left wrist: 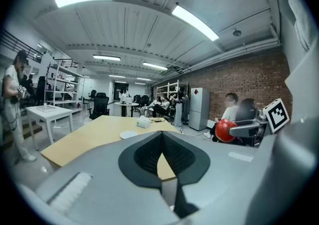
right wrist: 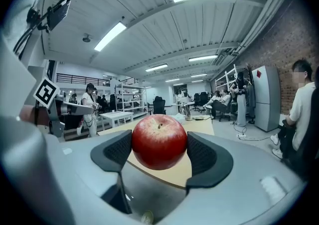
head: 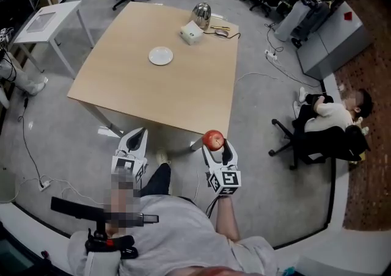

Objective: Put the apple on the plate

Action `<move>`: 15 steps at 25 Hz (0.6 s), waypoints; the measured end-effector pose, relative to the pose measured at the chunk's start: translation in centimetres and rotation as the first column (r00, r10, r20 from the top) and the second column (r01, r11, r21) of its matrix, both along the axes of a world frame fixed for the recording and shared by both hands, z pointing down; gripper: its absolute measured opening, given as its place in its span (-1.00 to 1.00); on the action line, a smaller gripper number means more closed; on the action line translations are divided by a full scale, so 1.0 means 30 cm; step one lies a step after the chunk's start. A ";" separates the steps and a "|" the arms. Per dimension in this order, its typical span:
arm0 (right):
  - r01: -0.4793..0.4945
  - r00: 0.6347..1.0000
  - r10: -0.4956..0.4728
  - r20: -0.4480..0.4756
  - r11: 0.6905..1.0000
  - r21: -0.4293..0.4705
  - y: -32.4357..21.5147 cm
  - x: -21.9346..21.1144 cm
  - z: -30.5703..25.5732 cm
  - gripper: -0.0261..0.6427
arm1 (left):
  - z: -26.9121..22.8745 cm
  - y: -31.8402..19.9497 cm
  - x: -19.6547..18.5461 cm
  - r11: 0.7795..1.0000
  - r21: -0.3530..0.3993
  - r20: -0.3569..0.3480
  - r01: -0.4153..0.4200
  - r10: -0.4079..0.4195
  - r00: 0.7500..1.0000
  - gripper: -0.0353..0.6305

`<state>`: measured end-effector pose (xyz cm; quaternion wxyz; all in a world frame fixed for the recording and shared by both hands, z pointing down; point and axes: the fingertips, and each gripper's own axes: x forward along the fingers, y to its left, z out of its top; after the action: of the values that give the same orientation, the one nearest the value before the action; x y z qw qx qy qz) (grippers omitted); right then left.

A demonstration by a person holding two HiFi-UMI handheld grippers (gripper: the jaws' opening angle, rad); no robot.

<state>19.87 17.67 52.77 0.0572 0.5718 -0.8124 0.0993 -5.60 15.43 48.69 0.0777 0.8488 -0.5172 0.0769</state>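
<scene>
- Pale wooden counter point(head: 183, 98) stands on a grey floor point(head: 269, 165) in an open workroom.
- White plate point(head: 160, 55) lies toward the counter's far side, showing only its own white face.
- Red apple point(right wrist: 159, 142) is clamped between the pads of the right tongs point(head: 215, 145), just off the counter's near edge and well apart from the plate.
- Left tongs point(head: 135, 138) are closed tip to tip.

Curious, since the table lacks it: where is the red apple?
In the head view the round red apple is gripped in the right gripper, off the near right edge of the light wooden table, far from the small white plate.
</scene>
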 end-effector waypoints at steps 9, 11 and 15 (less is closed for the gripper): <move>0.009 1.000 -0.009 -0.018 1.000 -0.007 -0.239 0.007 -0.020 0.13 | -0.001 -0.235 0.003 1.000 -0.005 -0.021 0.006 -0.006 1.000 -0.84; 0.021 1.000 -0.021 -0.023 1.000 -0.009 -0.291 -0.009 -0.028 0.13 | -0.004 -0.273 -0.004 1.000 -0.008 -0.021 0.008 -0.008 1.000 -0.83; 0.042 0.999 -0.043 -0.025 0.999 -0.013 -0.380 -0.047 -0.038 0.13 | 0.007 -0.338 -0.040 0.999 -0.025 -0.023 0.029 -0.030 0.999 -0.84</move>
<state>18.45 6.26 51.64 0.0734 0.5553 -0.8229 0.0959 -6.81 5.29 48.90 0.0953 0.8409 -0.5278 0.0724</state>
